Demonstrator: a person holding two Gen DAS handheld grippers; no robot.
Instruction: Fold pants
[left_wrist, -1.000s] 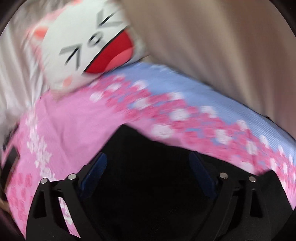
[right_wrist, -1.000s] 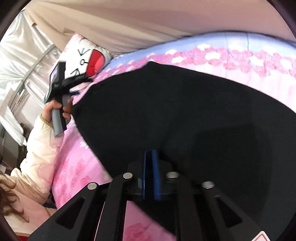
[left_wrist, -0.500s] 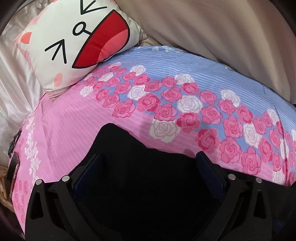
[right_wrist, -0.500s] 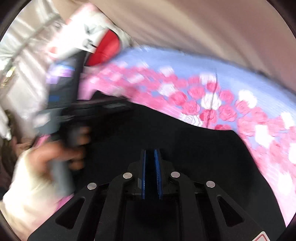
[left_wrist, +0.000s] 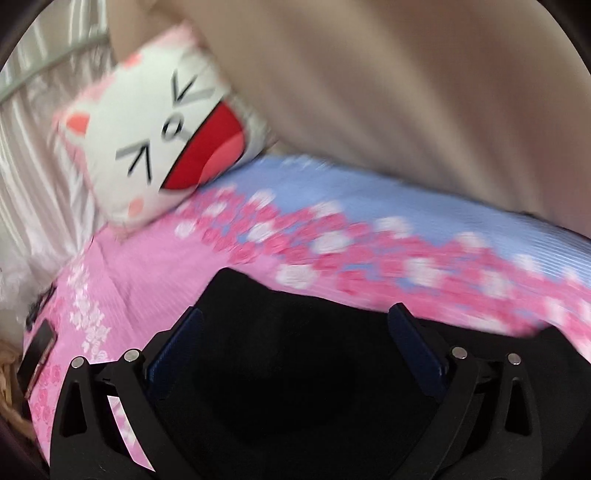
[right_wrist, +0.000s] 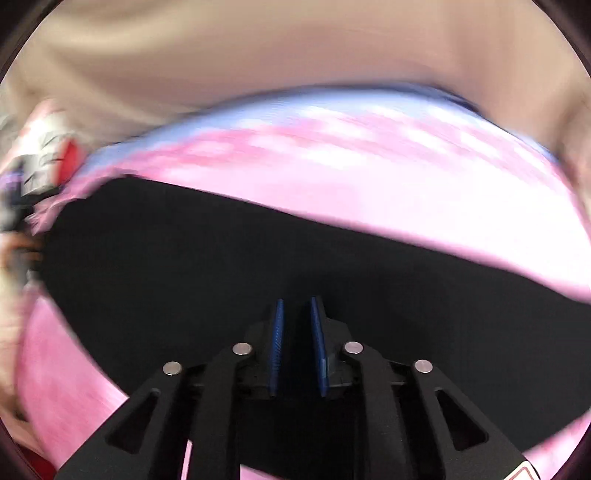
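On the bed's pink floral sheet lie the black pants. The left tool is spread wide, the right tool clenched empty — pinch the hem squarely before folding.

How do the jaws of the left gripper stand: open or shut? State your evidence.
Open. In the left wrist view the left gripper has its two blue pads set wide apart, with the black pants lying below them.

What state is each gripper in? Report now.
Left gripper: open, jaws wide over the black fabric pants.
Right gripper: shut; whether it pinches the pants cannot be told.
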